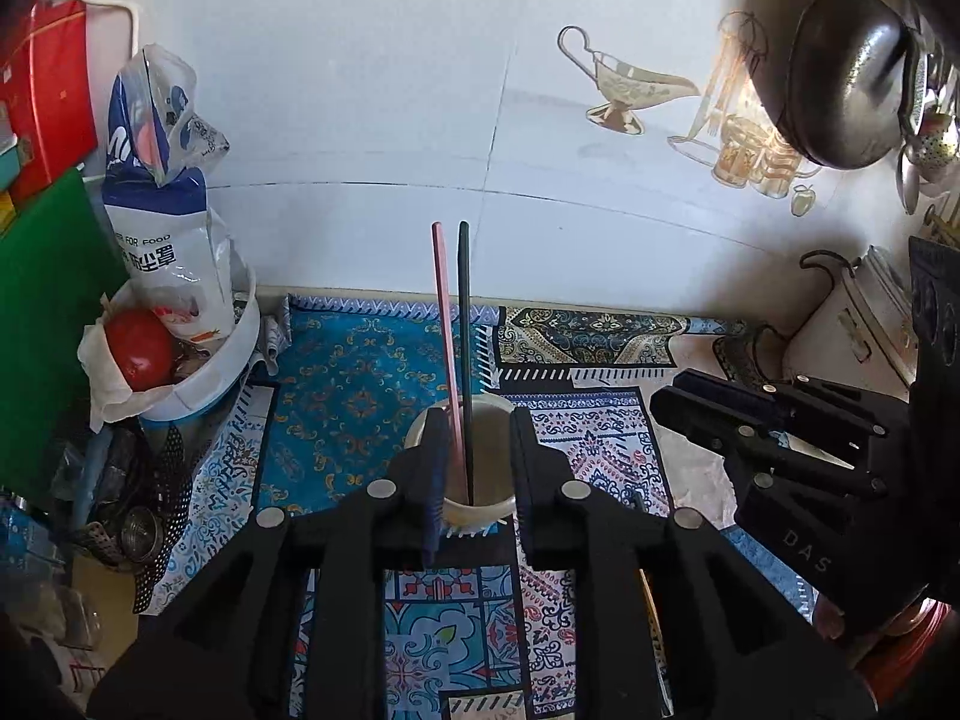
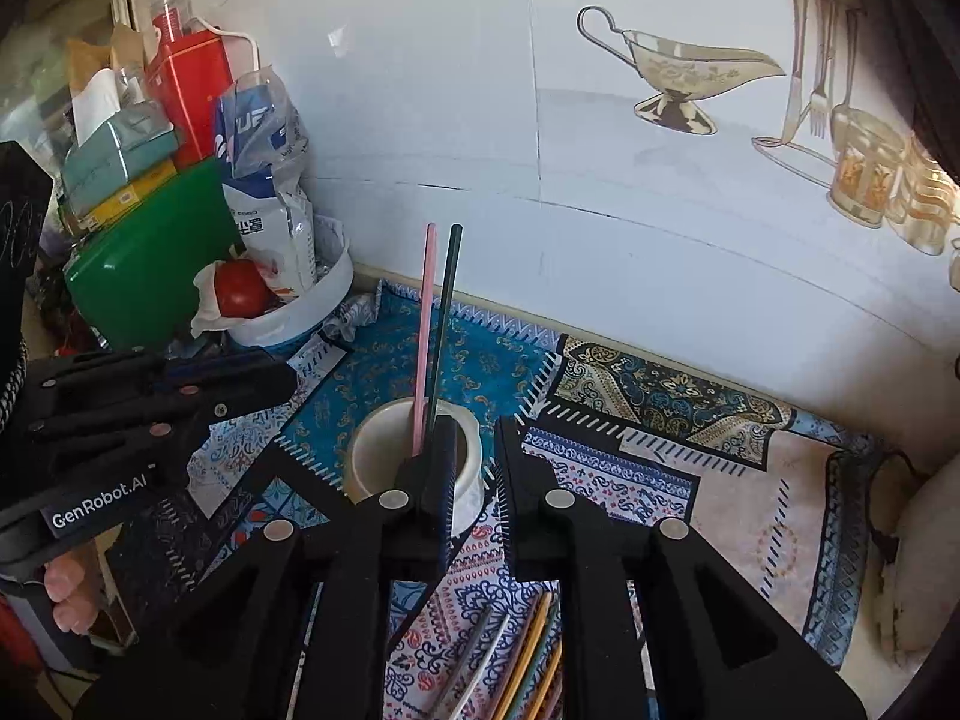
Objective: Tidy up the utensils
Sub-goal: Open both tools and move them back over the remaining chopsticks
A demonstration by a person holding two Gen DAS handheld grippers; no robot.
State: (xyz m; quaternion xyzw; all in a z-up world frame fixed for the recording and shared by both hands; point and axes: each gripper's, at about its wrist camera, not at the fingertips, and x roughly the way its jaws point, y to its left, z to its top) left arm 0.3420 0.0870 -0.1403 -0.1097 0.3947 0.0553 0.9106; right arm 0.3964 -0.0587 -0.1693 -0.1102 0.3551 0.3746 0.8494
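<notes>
A white cup (image 1: 480, 507) stands on the patterned cloth (image 1: 348, 396), with a pink chopstick (image 1: 447, 330) and a black chopstick (image 1: 464, 330) upright in it. My left gripper (image 1: 478, 426) hangs just above the cup; its jaws are apart on either side of the two sticks, and the pads do not press on them. In the right wrist view the cup (image 2: 372, 456) sits at the left finger of my right gripper (image 2: 477, 429), which is open with nothing in it. The pink chopstick (image 2: 426, 330) and the black chopstick (image 2: 445, 324) lean side by side. Each gripper shows in the other's view: right (image 1: 669, 390), left (image 2: 282, 375).
Several loose chopsticks (image 2: 528, 654) lie on the cloth under my right gripper. At the left, a white bowl (image 1: 228, 372) holds a tomato (image 1: 141, 357) and a food bag, beside a green board (image 1: 42, 312). A dark wok (image 1: 846, 72) hangs top right, above a white pot (image 1: 858, 324). The tiled wall is close behind.
</notes>
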